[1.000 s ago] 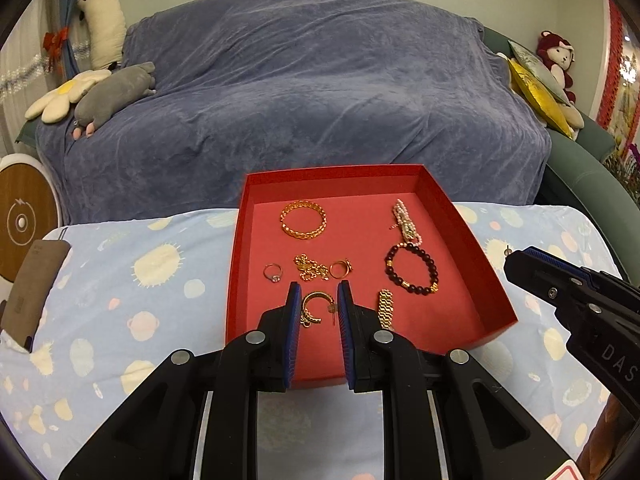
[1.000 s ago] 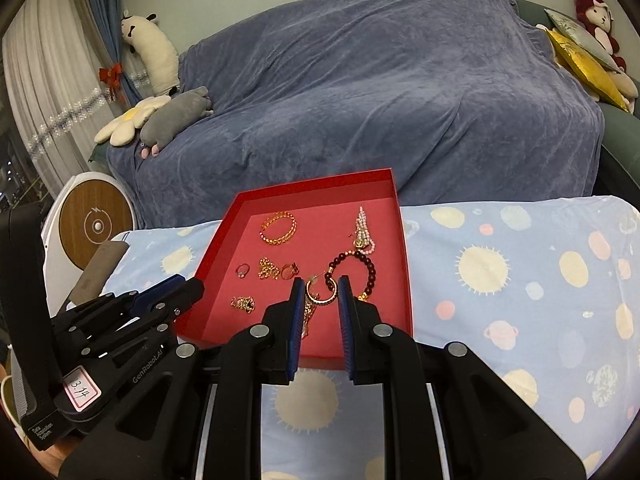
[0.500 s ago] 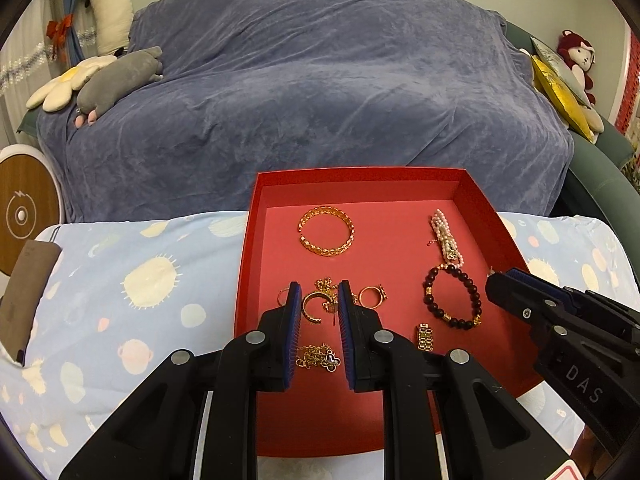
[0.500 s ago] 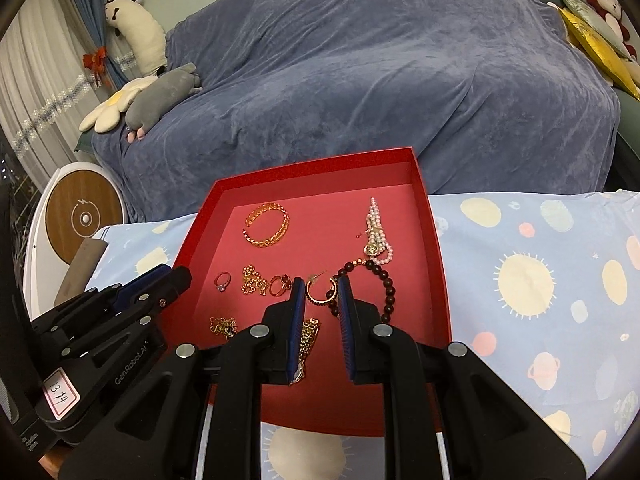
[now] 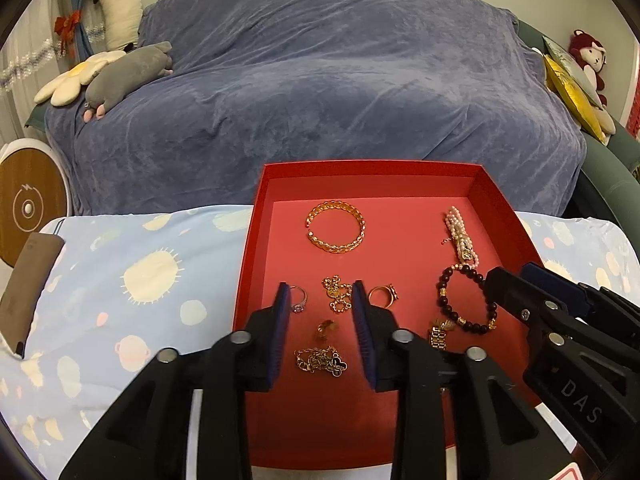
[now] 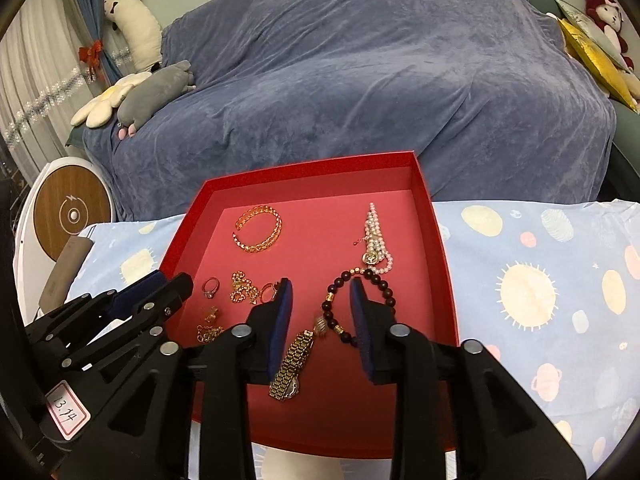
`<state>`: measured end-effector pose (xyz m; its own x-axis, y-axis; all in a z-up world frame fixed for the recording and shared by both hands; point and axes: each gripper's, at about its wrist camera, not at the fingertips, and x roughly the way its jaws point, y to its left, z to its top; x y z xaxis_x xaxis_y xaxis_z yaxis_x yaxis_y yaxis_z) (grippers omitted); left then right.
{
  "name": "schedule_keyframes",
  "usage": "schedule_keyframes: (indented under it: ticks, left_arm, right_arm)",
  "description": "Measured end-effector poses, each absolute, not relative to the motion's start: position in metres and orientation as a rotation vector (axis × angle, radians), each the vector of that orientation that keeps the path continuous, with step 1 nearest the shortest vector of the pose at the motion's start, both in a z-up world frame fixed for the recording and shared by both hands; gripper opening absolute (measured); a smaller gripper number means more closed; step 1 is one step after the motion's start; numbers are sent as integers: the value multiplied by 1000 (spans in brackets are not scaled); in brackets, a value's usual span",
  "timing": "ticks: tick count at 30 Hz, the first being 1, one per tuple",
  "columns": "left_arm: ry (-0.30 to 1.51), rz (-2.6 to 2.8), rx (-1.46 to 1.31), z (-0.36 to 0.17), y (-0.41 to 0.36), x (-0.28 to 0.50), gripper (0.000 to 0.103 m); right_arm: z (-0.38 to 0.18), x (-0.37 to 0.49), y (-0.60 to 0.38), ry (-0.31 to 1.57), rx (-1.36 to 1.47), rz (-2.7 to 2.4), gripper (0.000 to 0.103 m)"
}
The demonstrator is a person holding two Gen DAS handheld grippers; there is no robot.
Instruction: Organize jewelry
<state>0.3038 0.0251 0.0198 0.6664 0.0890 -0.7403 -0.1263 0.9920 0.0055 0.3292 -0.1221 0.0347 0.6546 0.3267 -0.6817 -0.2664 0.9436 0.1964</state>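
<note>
Matt red card tray point(image 5: 496, 200), shiny gold metal bangle point(image 5: 335, 230), glossy dark bead bracelet point(image 6: 360, 304), plush velvety sofa cover point(image 5: 320, 80)

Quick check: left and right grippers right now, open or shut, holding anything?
Left gripper: open, jaws just opened, holding nothing; small gold earring lies loose between them.
Right gripper: open, jaws just opened, holding nothing; small gold shell-shaped earring lies below.

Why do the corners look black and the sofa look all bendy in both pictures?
Left wrist view: the fisheye lens leaves dark corners and bulges the sofa; a small gold earring is blurry. Right wrist view: same dark rim, and the red tray has curved edges.
</note>
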Motion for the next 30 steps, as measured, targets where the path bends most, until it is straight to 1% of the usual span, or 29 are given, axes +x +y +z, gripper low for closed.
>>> schedule_keyframes:
  ticks: [1,3,8,11,13,14,15,16,18,23,27,30]
  left_arm:
    - [819,127,-49,21,25,302,52]
    - [799,136,-47,26,24,298,54]
    - [788,130,-45,38,23,287,55]
    - [776,128,-39,48,20,273,55]
    - [772,121,-37,54,18,261,56]
    - [770,121,-33,56,16,255,57]
    - [767,122,-28,59,16,247,61]
    - [764,123,-22,60,14,239,63]
    - [760,119,-8,63,10,225,64]
    - [756,121,21,64,1,188,64]
    - [772,107,6,62,-1,162,64]
    - [787,108,-17,56,-1,143,68]
  right_arm:
    - [37,328,-123,778,81,331,46]
    - [42,324,-124,762,71,326,46]
    - [57,306,-130,724,58,318,52]
    - [66,288,-136,706,65,312,58]
    - [69,275,-142,700,76,306,66]
    - [71,268,-145,697,81,305,67]
    - [72,261,-147,697,85,310,69]
    - [73,253,-150,694,88,314,70]
    - [75,237,-153,690,87,318,72]
    - [71,201,-161,696,100,330,73]
    - [64,173,-168,699,123,318,79]
    - [58,156,-170,711,121,313,79]
